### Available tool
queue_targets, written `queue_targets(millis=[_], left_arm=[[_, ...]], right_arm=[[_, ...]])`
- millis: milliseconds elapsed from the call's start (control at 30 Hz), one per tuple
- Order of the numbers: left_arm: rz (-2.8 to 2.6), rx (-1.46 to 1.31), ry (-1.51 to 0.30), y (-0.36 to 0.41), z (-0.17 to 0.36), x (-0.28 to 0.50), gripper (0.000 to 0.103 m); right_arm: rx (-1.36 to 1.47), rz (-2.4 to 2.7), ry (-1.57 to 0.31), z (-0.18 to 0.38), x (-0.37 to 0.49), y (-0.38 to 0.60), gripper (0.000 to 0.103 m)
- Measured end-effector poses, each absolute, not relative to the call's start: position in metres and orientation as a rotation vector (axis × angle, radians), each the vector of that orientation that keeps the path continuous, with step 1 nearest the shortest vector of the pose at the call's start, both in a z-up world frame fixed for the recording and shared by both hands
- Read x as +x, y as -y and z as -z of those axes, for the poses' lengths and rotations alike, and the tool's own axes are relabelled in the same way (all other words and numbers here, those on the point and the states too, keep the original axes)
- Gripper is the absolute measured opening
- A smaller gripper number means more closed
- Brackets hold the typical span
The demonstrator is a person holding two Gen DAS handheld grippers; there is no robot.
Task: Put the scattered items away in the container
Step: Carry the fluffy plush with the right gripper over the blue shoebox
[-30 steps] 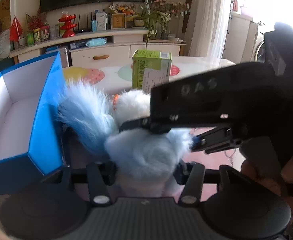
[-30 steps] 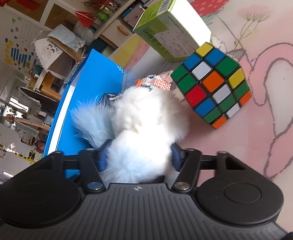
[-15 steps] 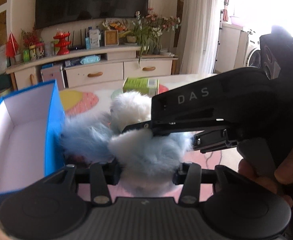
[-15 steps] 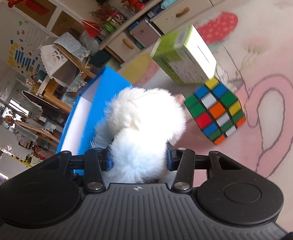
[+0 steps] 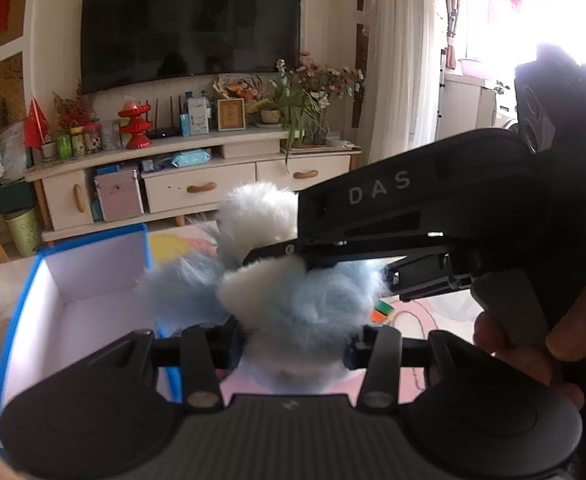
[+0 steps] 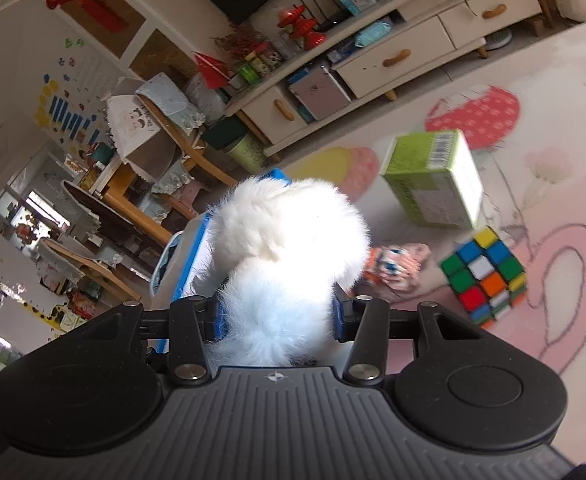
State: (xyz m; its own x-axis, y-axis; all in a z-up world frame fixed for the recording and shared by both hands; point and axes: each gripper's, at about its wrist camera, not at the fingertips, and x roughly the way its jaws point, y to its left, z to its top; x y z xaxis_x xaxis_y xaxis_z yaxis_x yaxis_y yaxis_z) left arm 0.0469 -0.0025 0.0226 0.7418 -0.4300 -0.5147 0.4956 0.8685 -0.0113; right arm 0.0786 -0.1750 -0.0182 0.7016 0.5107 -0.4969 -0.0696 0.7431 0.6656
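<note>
left wrist view: left hand-held gripper (image 5: 293, 344) is squeezing the fluffy blue-white plush toy (image 5: 293, 300) up off the tabletop, blue box (image 5: 69, 280) sitting open just left | right wrist view: right hand-held gripper (image 6: 277, 316) is clamping the same toy (image 6: 285, 248) too, cube (image 6: 485, 276) and green carton (image 6: 433, 180) lying on the tabletop (image 6: 553, 160)

Both grippers clamp one fluffy toy (image 5: 293, 304). The left gripper (image 5: 293, 344) pinches the toy's pale blue near end, both pads pressed into the fur. The right gripper (image 6: 277, 312) grips the toy's white part and crosses above the left gripper from the right. A hand (image 5: 533, 344) right of the toy wraps the right gripper's handle.
</note>
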Motion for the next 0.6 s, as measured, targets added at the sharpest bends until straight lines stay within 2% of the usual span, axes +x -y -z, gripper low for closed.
queue_targets(millis=[600], left_arm=[[0.409, 0.16, -0.589, -0.075, -0.044, 0.09, 0.043]], right_arm=[[0.582, -0.458, -0.784, -0.018, 0.133, 0.081, 0.055]])
